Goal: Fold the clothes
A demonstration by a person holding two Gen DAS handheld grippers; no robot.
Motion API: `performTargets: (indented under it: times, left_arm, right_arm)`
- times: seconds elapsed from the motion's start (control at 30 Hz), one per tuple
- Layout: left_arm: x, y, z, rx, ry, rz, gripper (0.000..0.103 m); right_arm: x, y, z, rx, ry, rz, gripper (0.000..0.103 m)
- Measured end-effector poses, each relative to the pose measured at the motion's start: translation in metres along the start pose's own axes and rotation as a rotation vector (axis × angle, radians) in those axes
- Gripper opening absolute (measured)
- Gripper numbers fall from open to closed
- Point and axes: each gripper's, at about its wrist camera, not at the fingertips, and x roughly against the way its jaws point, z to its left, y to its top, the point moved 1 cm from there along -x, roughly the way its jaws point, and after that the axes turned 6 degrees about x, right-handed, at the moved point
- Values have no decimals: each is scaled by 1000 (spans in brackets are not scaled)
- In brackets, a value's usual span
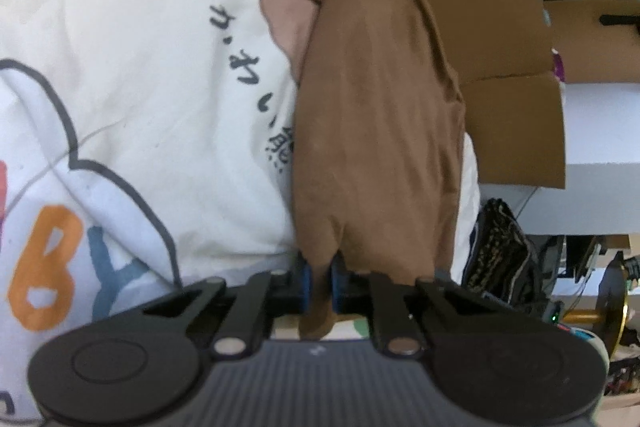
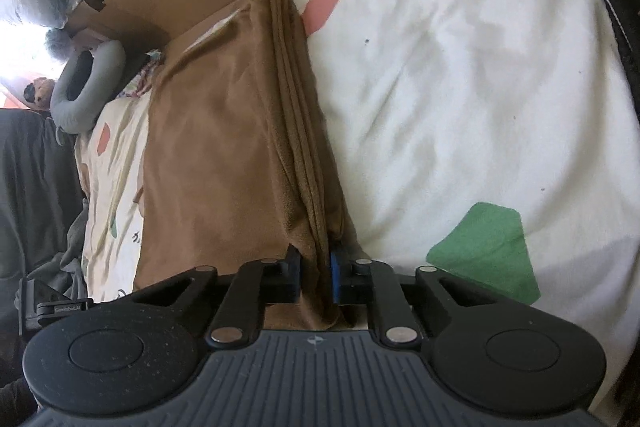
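A cream printed bedsheet [image 2: 460, 75] spreads wide under everything, with dark lettering and colored patches across it, and flattened cardboard [image 1: 500, 39] lies along its far edge. On top of the sheet sits the brown garment [image 2: 224, 155], folded into a long layered strip, its stacked edges showing in the right wrist view. The left gripper [image 1: 319, 283] has its jaws pinched narrow on one end of that brown cloth, and the right gripper [image 2: 316, 277] is clamped tight on another end, layers bunched between the blue pads. A gray neck pillow [image 2: 82, 89] rests off beside the sheet.
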Motion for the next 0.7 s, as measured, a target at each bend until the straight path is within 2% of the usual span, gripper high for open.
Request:
performTargets:
  times: [0.4, 0.7]
  left_arm:
    - [34, 10, -34, -52, 21, 7, 7]
    - [60, -9, -32, -37, 45, 32, 7]
  right_arm:
    - [21, 0, 18, -11, 69, -21, 9]
    - [38, -13, 29, -29, 97, 14, 9]
